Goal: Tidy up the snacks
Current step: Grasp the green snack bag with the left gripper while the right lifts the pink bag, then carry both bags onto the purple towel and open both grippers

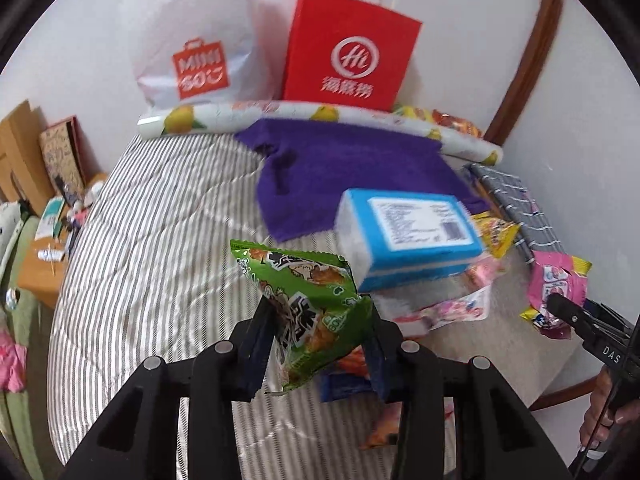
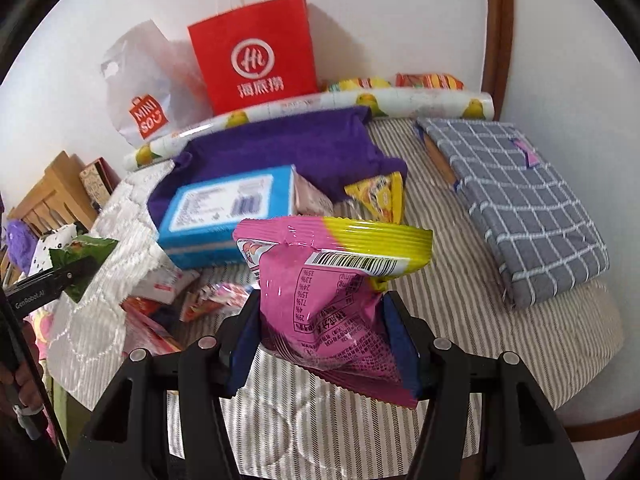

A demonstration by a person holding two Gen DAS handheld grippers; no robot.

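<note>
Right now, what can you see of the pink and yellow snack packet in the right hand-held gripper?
The pink and yellow snack packet is a glossy, crinkled plastic pouch, mostly pink with a yellow corner along its crimped top seal. Its back faces the camera: a barcode under the seal and small printed nutrition text. It is upright, slightly tilted, lifted above the striped bedding and pinched between the blue pads of the right hand-held gripper. It looks sealed and puffy. Nothing else touches it.
</note>
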